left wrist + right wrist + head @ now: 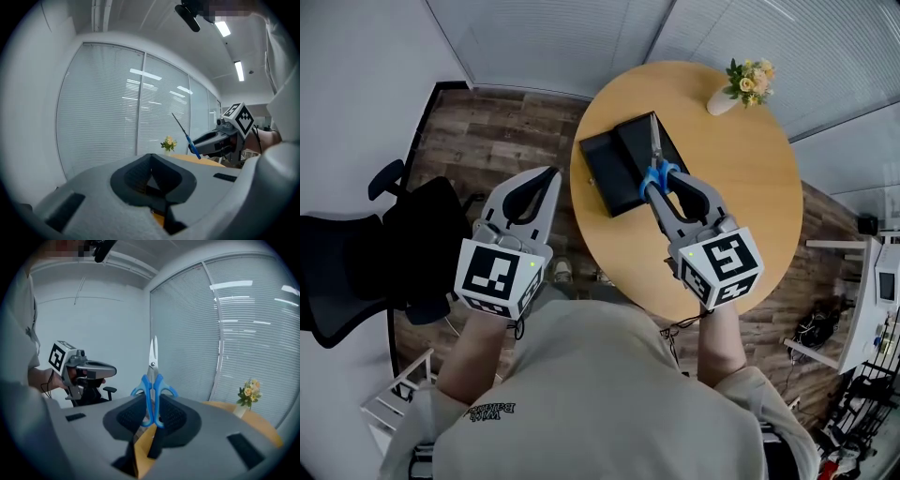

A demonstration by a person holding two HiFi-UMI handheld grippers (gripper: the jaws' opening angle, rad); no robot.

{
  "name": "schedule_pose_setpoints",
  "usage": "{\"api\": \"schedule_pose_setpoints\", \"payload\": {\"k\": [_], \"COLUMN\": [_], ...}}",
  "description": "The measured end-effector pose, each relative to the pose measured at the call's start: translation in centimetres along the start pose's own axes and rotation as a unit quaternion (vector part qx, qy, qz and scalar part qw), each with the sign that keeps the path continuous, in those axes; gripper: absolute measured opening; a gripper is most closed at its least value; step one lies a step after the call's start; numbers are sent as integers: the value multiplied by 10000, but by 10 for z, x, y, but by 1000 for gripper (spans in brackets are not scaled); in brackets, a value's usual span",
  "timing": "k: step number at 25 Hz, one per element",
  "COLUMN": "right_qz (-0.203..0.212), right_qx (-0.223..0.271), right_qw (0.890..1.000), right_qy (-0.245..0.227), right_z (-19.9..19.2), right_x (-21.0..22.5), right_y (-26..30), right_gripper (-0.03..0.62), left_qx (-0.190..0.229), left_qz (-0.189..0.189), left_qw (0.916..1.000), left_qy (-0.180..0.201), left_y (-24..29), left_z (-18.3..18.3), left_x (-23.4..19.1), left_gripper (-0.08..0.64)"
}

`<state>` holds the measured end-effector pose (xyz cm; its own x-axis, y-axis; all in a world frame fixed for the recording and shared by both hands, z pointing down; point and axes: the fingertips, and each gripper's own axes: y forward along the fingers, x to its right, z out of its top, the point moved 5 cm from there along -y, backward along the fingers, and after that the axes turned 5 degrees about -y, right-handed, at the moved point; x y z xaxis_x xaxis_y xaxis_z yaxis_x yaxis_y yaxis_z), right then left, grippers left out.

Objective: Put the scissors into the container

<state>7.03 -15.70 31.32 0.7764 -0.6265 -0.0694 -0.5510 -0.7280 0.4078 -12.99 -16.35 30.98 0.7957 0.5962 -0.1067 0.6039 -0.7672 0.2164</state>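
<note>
The right gripper (pixel 664 186) clamps the blue-handled steel scissors (pixel 655 150) by the handles, in the air over the black rectangular container (pixel 602 167) on the round wooden table (pixel 741 197); lowering and release remain. The left gripper (pixel 547 176), jaws together and empty, hangs left of the table

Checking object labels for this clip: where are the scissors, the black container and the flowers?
scissors (pixel 149 394), right gripper view, on the left blue handle.
black container (pixel 602 173), head view, on its left half.
flowers (pixel 750 81), head view, on the blossoms.
</note>
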Motion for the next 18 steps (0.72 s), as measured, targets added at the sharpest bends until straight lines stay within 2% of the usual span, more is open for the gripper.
{"api": "schedule_pose_setpoints", "payload": {"k": [8, 14, 18], "right_qz": [221, 131, 219], "right_qx": [-418, -752, -927], "right_qw": [9981, 9956, 9933], "right_qy": [394, 551, 659], "right_z": [-38, -69, -83], "right_x": [10, 22, 21], "right_y": [26, 48, 60], "right_gripper": [98, 98, 98], "left_qx": [-198, -479, -659], "left_qz": [66, 64, -11], "left_qw": [9998, 9987, 9975], "left_qy": [-19, -132, -234], "left_y": [22, 40, 49], "left_z": [-13, -34, -49], "left_x": [-10, -11, -9], "left_gripper": [21, 21, 21]}}
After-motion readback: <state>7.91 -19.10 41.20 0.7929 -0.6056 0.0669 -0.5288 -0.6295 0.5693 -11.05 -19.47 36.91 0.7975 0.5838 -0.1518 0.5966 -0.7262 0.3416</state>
